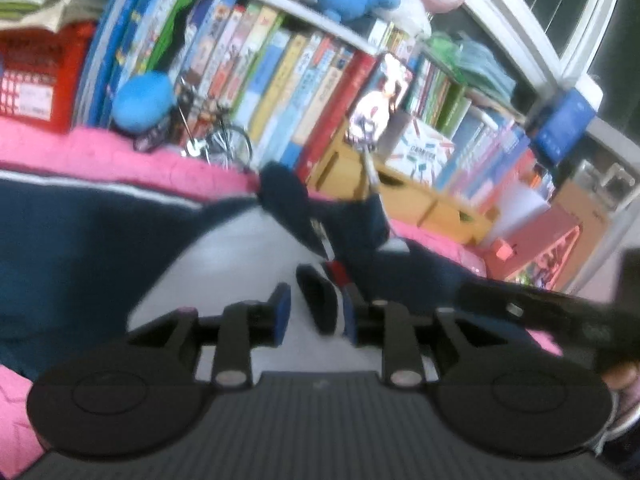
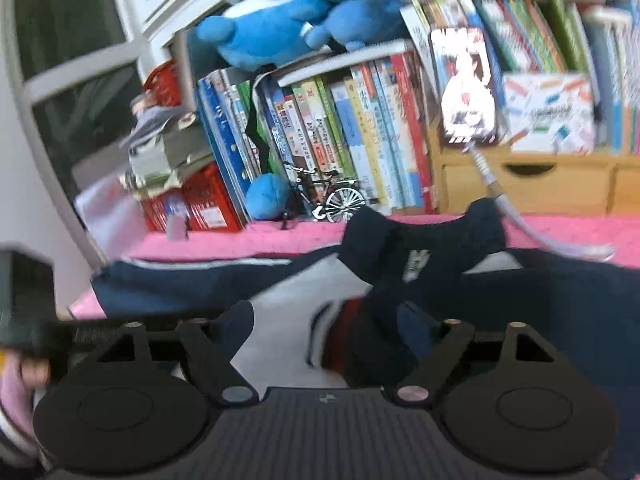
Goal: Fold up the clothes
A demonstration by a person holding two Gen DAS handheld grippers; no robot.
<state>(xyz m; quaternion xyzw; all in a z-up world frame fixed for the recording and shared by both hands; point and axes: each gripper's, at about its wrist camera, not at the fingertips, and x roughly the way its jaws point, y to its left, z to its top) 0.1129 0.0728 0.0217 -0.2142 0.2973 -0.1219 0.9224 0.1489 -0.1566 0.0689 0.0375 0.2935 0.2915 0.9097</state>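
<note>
the navy and white jacket [image 2: 304, 312] lies spread on the pink quilt [image 2: 248, 242] right under my fingers, its long axis running from near me toward the bookshelf, collar [image 2: 420, 240] at the far end, pointing to 12 o'clock in the right wrist view. one navy sleeve with a white stripe [image 2: 192, 276] stretches out toward 9 o'clock. in the left wrist view the same collar [image 1: 288, 196] sits at 12 o'clock beyond my fingertips, and the striped sleeve [image 1: 80, 216] runs off to 9 o'clock.

my left gripper [image 1: 316, 312] hovers over the white chest panel with its blue-padded fingers [image 1: 282, 312] parted and a dark fold of cloth between them; motion blur keeps me from saying whether they touch it. my right gripper [image 2: 324, 344] is set wide apart, cloth bunched between the fingers, nothing clamped.

beyond the jacket, at the quilt's far edge, stand a small model bicycle [image 2: 328, 196], a row of upright books [image 2: 360, 136], a red crate [image 2: 192, 204] at 10 o'clock and a wooden drawer box [image 2: 528, 184] at 1 o'clock. blue plush toys [image 2: 280, 28] sit on top of the books. a flexible phone holder arm [image 2: 516, 216] curves down across the collar's right side.
</note>
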